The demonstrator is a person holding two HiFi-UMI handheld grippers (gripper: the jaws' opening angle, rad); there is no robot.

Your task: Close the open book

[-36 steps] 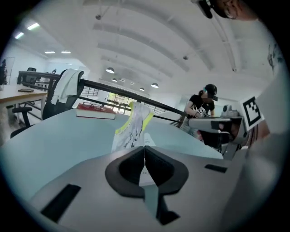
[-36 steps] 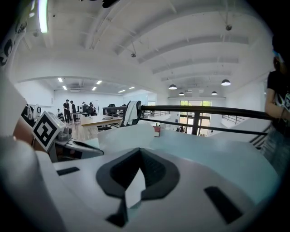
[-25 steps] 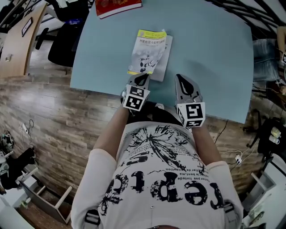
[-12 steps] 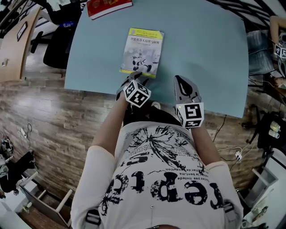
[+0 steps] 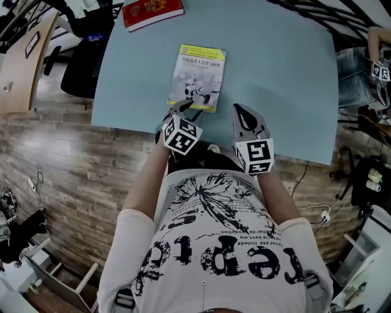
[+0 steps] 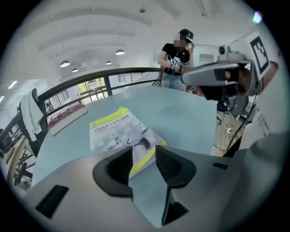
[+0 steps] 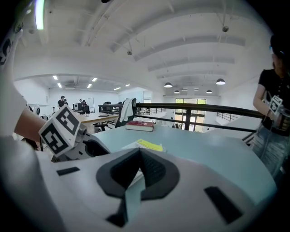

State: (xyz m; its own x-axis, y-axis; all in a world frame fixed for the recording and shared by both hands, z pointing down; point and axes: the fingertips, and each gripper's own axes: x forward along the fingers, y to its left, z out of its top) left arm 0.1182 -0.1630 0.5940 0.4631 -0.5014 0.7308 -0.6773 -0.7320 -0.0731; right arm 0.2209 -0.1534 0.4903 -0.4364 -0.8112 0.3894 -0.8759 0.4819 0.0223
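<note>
Now the book had fallen shut; my left gripper had just opened, empty, my right gripper pinched closed: job apparently done.

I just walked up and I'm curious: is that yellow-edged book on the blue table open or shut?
Shut: the book lies flat with its front cover up and no inside pages showing.

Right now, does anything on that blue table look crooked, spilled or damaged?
Nothing stands out. The yellow-trimmed book lies closed and flat near the front edge of the table, roughly square with it, and its cover looks undamaged. A red book lies flat at the far edge. Nothing is spilled.
</note>
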